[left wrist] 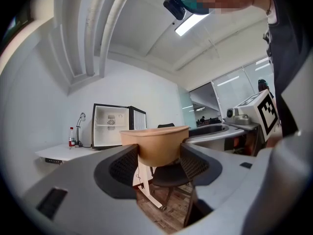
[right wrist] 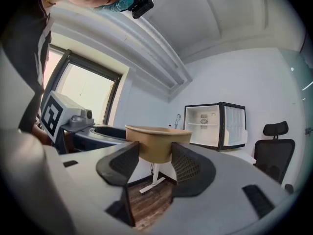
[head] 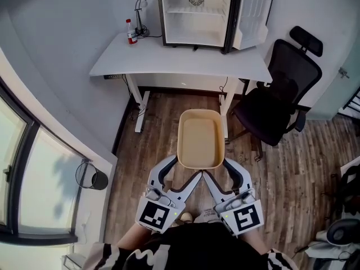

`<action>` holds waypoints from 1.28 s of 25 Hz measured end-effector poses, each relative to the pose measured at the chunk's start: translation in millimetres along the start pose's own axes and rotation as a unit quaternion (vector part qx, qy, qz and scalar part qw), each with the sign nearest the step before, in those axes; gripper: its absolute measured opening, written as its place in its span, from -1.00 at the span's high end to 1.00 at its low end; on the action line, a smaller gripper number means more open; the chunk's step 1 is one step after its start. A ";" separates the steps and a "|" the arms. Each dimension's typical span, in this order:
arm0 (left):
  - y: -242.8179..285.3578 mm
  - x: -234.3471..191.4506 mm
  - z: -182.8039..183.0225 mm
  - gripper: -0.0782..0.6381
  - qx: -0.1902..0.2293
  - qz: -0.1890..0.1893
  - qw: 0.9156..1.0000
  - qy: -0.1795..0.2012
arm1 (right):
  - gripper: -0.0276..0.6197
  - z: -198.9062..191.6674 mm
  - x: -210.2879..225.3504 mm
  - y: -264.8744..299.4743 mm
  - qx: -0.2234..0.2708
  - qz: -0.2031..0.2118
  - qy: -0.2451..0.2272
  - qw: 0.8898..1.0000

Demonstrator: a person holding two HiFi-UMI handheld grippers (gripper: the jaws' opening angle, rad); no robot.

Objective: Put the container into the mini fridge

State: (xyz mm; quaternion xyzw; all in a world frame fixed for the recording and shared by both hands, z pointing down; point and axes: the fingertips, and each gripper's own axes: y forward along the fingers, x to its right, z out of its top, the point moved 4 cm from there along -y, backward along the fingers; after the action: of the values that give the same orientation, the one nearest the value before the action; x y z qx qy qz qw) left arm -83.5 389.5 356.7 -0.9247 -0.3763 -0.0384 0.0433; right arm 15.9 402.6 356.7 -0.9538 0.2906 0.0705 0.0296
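**A:** Where is the container (head: 199,139) right now?

**B:** In the air over the wooden floor (head: 163,122), carried level and open side up. It looks empty. It's well short of the desk (head: 180,58).

**A:** What's holding it?

**B:** Both claws. The left gripper (head: 187,167) and the right gripper (head: 216,169) each pinch the near end of it. Each gripper's own view shows the ribbed pads pressed against the tan sides, with the jaws set wide because the container is wide.

**A:** And the mini fridge (head: 191,30)?

**B:** It's on the desk against the wall. Its door (head: 253,21) is swung open to the right, and inside there's a bare white space with one shelf (head: 194,11). A bottle (head: 131,32) and a small lamp (head: 140,10) stand to the left of it. A black chair (head: 281,94) is parked by the desk's right end.

**A:** So which step is this?

**B:** I'd call it the carry. The container is picked up and the fridge is open, but nothing has gone inside yet.

**A:** What does the next move need?

**B:** Walk it forward and lift it to desk height, keeping both hands level and moving together so neither pinch slips. Aim it straight at the opening, clear of the door and the chair. Slide it in under the shelf and set it down before letting the jaws go.
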 end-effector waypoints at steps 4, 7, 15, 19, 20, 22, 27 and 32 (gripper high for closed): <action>-4.3 4.8 1.3 0.01 0.002 -0.006 1.000 -0.006 | 0.25 2.4 -3.7 -7.0 0.002 -0.007 -0.003 1.000; -4.7 6.5 2.9 0.01 0.002 -0.011 1.000 -0.004 | 0.25 0.5 -3.6 -10.4 -0.002 -0.014 0.011 1.000; 4.0 14.0 4.3 0.01 0.002 -0.020 1.000 -0.001 | 0.24 0.5 5.6 -17.0 0.006 -0.021 0.015 1.000; 10.6 9.8 2.2 0.01 -0.001 -0.014 1.000 -0.007 | 0.24 -0.8 11.3 -10.5 0.008 -0.014 0.008 1.000; 12.9 7.8 2.1 0.01 0.000 -0.012 1.000 -0.008 | 0.24 -1.2 13.4 -7.9 0.009 -0.013 0.008 1.000; 18.4 4.4 1.3 0.01 0.000 -0.009 1.000 -0.005 | 0.24 -2.7 18.4 -3.1 0.014 -0.012 0.009 1.000; 31.3 -1.8 -1.4 0.01 -0.002 -0.003 1.000 -0.002 | 0.24 -6.8 30.4 6.7 0.016 -0.005 0.009 1.000; 49.4 -13.7 -1.5 0.01 -0.004 0.001 1.000 -0.002 | 0.24 -6.4 46.1 23.0 0.024 0.000 0.005 1.000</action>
State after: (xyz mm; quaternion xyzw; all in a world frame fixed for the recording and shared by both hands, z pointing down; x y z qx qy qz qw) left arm -58.8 344.6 354.3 -0.9254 -0.3751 -0.0380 0.0387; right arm 41.6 357.5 355.7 -0.9531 0.2926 0.0587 0.0510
